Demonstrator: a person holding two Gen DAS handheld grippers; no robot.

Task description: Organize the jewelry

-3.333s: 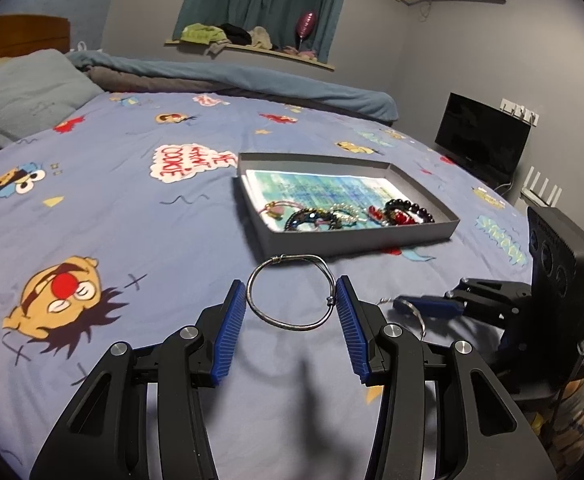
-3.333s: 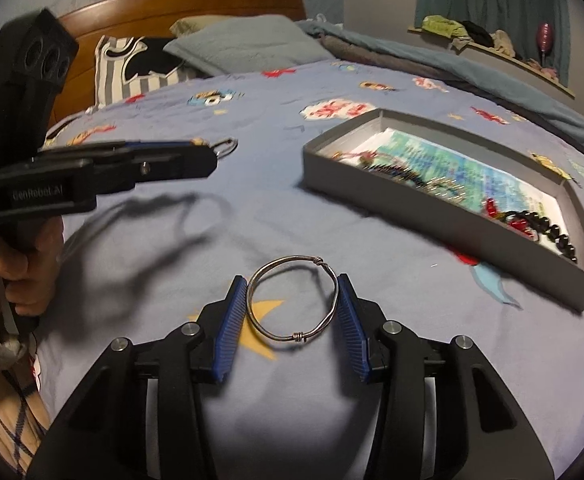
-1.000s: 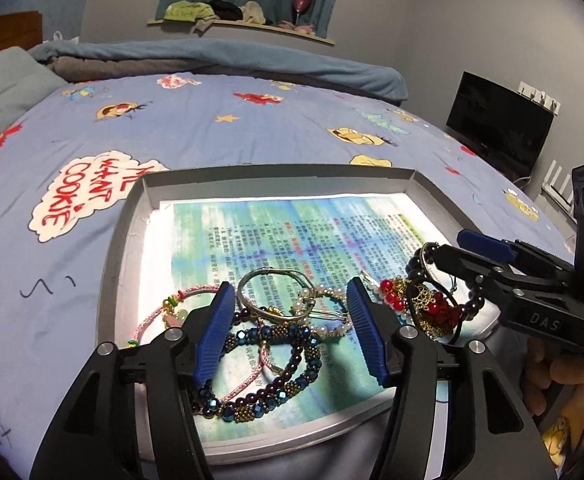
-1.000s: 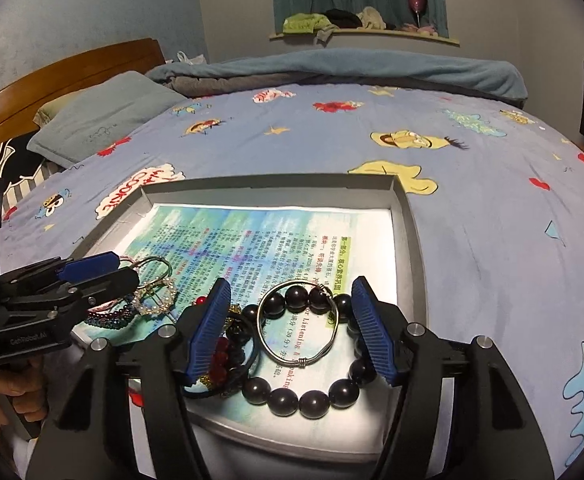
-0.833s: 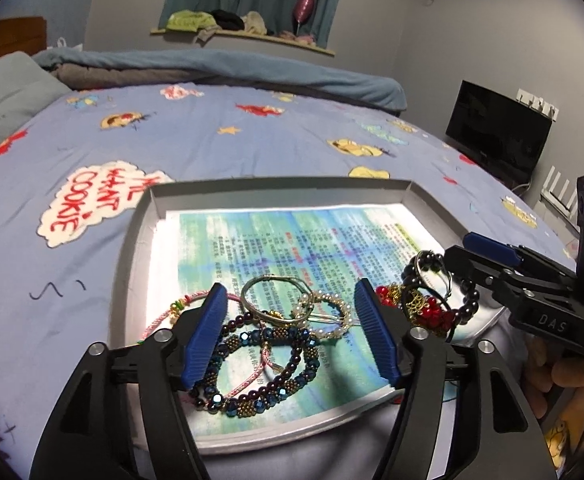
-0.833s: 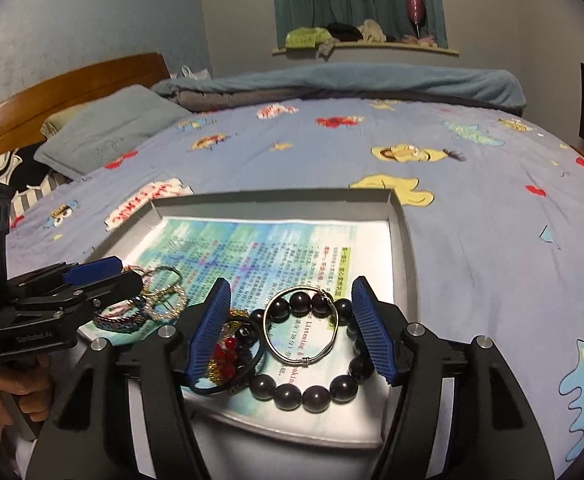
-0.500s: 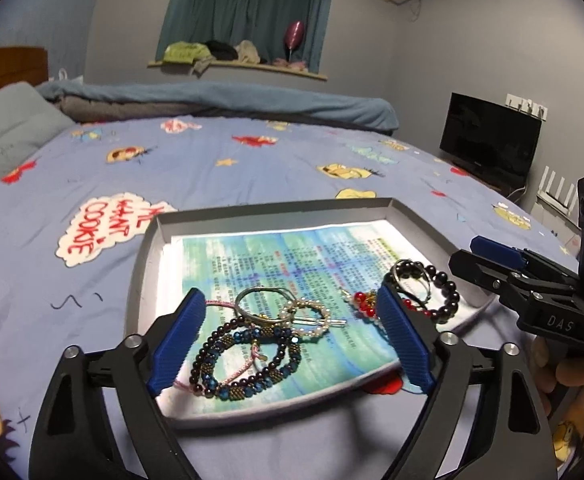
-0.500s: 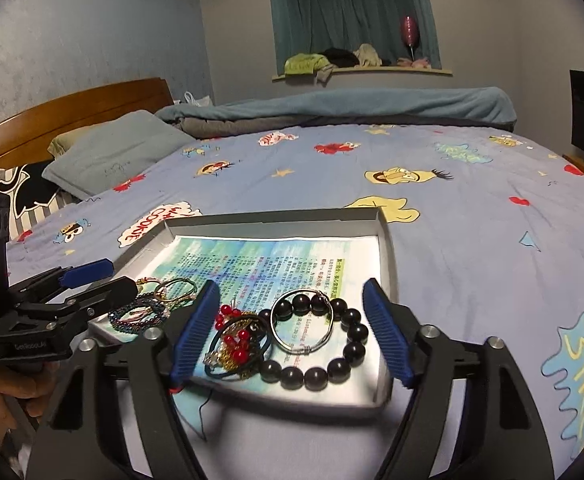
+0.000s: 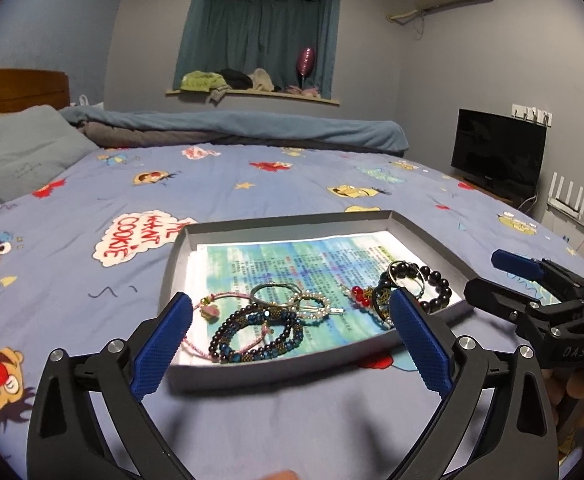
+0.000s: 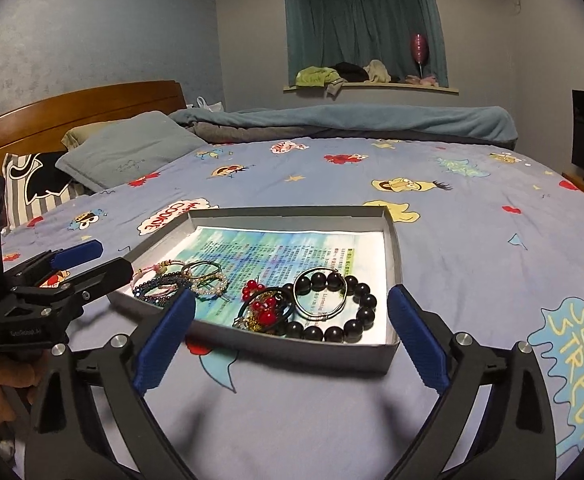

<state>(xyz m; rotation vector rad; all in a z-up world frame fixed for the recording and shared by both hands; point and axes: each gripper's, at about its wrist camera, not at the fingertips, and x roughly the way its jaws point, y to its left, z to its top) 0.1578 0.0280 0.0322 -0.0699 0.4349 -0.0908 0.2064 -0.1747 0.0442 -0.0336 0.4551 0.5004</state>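
My left gripper [image 9: 292, 344] hangs over the bedsheet [image 9: 71, 280] just short of the near wall of the grey tray [image 9: 251, 372], its blue pads [image 9: 163, 344] spreading apart with nothing between them; the jewelry seen through the gap lies beyond the fingertips, inside the tray. My right gripper [image 10: 292, 336] sits likewise before the tray's near right corner [image 10: 388, 354], pads [image 10: 416, 340] widening and empty. The tray rests flat on the bed, lined with a printed blue-green sheet [image 9: 292, 260]. At its near left lie a pink cord bracelet [image 9: 207, 310], a dark blue beaded bracelet [image 9: 251, 336], a pearl bracelet [image 9: 308, 306] and a thin metal bangle [image 9: 271, 292], overlapping one another. At its near right a black bead bracelet [image 10: 344, 312] encircles a second wire bangle [image 10: 318, 292], touching a red bead cluster [image 10: 261, 304]. The far half of the lining is bare paper. In the left view the right gripper enters from the right edge, beside the tray's right wall; in the right view the left gripper enters from the left, its tips just beside the near left corner. Open sheet extends on every side of the tray, widest toward the far blanket [image 10: 352, 120] and pillow [image 10: 127, 152]; the headboard [image 10: 71, 112] bounds the far left.
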